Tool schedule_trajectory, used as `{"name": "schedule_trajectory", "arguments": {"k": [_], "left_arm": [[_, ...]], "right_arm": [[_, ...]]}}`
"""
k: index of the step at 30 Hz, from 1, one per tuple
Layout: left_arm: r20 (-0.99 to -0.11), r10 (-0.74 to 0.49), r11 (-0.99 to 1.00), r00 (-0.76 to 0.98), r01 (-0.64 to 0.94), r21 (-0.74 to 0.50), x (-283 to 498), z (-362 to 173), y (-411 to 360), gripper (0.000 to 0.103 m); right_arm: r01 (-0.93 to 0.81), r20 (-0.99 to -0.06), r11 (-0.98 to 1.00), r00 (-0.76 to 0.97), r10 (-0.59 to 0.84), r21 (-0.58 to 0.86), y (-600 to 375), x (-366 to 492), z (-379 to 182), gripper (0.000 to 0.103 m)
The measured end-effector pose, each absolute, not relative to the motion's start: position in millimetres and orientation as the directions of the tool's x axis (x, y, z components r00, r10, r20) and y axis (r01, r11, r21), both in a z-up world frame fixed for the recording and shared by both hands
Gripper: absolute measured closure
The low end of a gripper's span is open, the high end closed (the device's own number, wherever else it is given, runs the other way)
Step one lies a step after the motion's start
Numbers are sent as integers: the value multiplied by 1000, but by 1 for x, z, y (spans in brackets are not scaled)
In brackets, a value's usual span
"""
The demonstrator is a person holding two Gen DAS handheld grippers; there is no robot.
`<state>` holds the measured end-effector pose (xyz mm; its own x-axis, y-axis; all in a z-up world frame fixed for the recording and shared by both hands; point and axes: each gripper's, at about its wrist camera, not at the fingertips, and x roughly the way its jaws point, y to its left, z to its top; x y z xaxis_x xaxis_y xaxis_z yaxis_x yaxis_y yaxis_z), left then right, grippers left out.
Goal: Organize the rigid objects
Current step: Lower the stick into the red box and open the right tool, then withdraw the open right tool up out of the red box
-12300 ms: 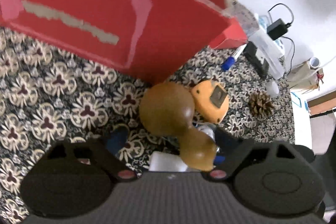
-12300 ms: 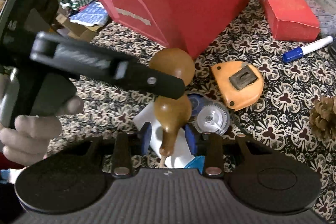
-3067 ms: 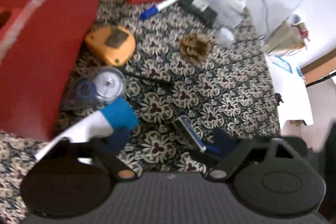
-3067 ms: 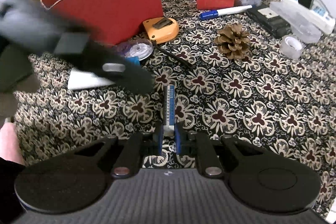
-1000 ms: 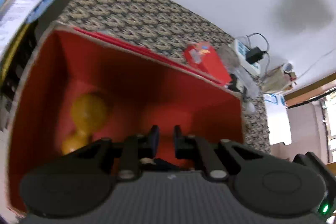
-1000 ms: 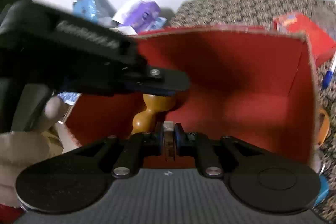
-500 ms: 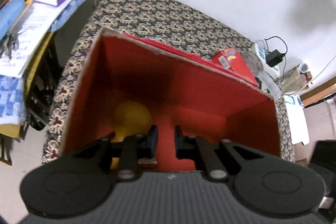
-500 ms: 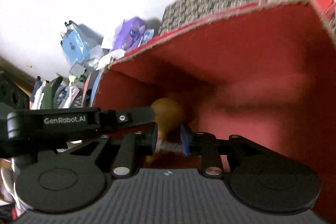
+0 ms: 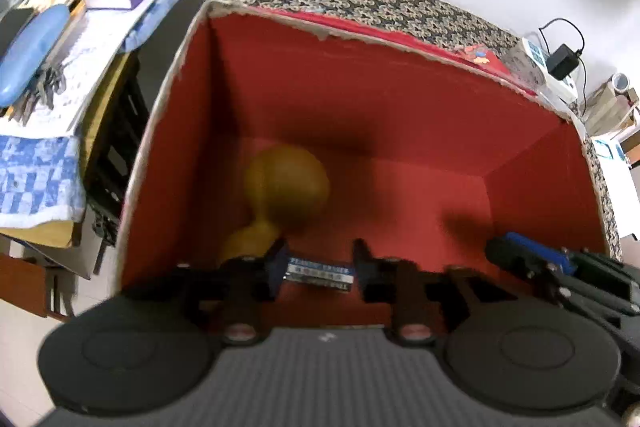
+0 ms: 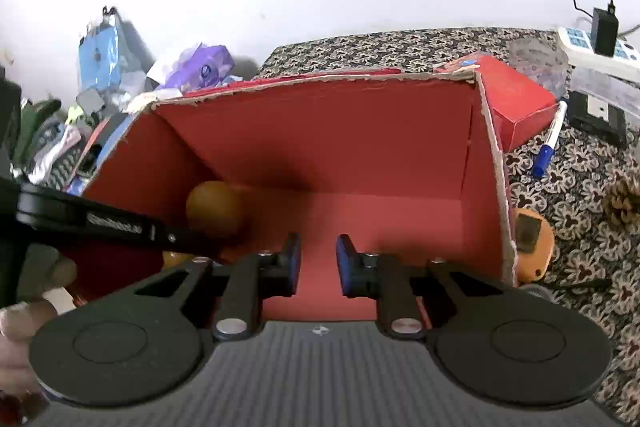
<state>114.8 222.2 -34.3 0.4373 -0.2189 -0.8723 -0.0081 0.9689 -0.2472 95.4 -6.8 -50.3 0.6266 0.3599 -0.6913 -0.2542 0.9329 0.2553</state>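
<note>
I'm over the red box (image 9: 360,99): my left gripper (image 9: 320,271) is opening, the small blue-and-white labelled bar (image 9: 320,273) between its fingers, pads apart from it. The right gripper (image 10: 318,263) shows a gap, nothing between. The gourd (image 9: 286,185) lies on the box floor.

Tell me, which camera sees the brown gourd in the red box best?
The left wrist view. It looks down into the red box and shows the gourd with both bulbs, the big one and the small one, though a bit blurry. The right wrist view shows only its big bulb; the rest is hidden.
</note>
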Motion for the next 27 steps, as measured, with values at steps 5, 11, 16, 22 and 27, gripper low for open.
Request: {"name": "schedule_trajectory", "arguments": {"k": [5,11,16,22,27], "left_arm": [[-871,-195,978,452,16,-210,102,-32,208,65],[-863,-122,991,489,14,-133,88,-30,193,65],[-857,-50,997,513,-23,-72,79,-23,192,60],[-799,48,998,600,-59,16,57,3,186,38],[-748,108,994,655,-68,84,38,24,172,28]], "right_arm": [[-280,-700,932,618,358,229,-10,95,-51,103],[-320,-701,927,616,360,195,-17,93,-50,103],[-316,-690,933,637,343,172,-14,83,-46,103],[-333,-616,931,705,353,151,-18,51,-23,97],[-329,-585,933,731,351,148,-29,37,-9,94]]}}
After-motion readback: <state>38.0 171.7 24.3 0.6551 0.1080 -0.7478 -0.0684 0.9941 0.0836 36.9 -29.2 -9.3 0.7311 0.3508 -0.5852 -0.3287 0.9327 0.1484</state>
